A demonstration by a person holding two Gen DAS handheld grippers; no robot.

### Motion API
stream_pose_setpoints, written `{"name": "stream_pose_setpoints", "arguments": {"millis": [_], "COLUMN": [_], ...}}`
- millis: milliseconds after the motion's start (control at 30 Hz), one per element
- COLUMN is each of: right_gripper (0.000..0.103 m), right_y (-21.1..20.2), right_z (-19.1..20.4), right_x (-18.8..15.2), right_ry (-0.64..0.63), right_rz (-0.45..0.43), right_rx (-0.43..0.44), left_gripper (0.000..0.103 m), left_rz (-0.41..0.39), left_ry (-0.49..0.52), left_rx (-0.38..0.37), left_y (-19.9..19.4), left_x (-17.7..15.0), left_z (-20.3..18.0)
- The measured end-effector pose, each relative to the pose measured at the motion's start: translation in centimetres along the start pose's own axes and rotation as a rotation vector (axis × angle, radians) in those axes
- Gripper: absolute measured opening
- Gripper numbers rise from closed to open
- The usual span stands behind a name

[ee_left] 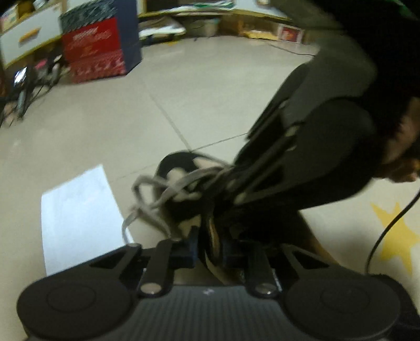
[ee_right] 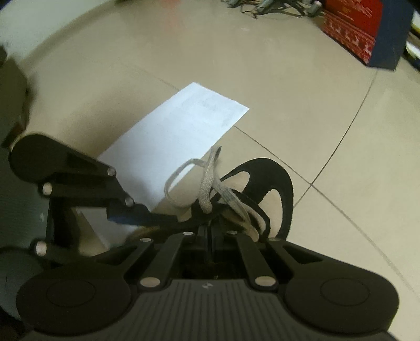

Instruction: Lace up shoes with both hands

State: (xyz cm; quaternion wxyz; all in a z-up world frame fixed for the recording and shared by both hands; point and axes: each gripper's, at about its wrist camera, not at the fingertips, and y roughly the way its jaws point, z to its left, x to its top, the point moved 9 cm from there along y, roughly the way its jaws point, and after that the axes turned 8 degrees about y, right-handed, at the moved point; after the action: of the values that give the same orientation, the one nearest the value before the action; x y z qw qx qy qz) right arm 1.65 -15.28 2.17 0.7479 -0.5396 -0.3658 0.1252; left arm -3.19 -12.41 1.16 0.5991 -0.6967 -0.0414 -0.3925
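A black and white shoe lies on the tiled floor, its grey lace looped loosely over the top. My left gripper is low over the shoe, with its blue pads shut on the shoe's dark upper edge. From the upper right, my right gripper points down into the laces with its jaws shut. The lace strands run right up to its tips. Whether one is pinched there is hidden.
A white sheet of paper lies on the floor beside the shoe. A red and blue box stands further off, near tangled cables. A black cable crosses a yellow star. A person's hand holds the right gripper.
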Motion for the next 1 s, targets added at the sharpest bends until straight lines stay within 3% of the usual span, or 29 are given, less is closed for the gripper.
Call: {"name": "stream_pose_setpoints", "arguments": {"millis": [167, 400, 600, 733, 800, 900, 1000], "right_gripper": [0.003, 0.003, 0.003, 0.003, 0.003, 0.003, 0.002], "right_y": [-1.8, -2.8, -6.2, -8.8, -9.6, -10.8, -12.4], "right_z": [-0.9, -1.7, -1.0, -1.3, -1.6, -2.5, -4.0], "right_x": [-1.5, -4.8, -6.3, -7.6, -9.2, -12.2, -15.3], "right_ry": [-0.029, 0.115, 0.101, 0.119, 0.131, 0.134, 0.141], "right_rz": [0.034, 0.008, -0.035, -0.052, -0.036, 0.000, 0.041], "right_rx": [-0.041, -0.045, -0.090, -0.115, -0.135, -0.223, -0.341], "left_gripper": [0.007, 0.007, 0.007, 0.007, 0.008, 0.008, 0.008], "left_rz": [0.025, 0.032, 0.019, 0.015, 0.012, 0.002, 0.011], "left_ry": [-0.128, -0.206, -0.226, -0.281, -0.321, -0.308, -0.355], "left_rx": [-0.019, -0.001, 0.006, 0.041, 0.024, 0.019, 0.040], "left_y": [0.6, 1.2, 0.5, 0.1, 0.0, -0.3, 0.3], "left_x": [-0.2, -0.4, -0.7, -1.0, -1.2, -1.5, -1.6], "left_z": [0.6, 0.2, 0.4, 1.6, 1.9, 1.2, 1.9]}}
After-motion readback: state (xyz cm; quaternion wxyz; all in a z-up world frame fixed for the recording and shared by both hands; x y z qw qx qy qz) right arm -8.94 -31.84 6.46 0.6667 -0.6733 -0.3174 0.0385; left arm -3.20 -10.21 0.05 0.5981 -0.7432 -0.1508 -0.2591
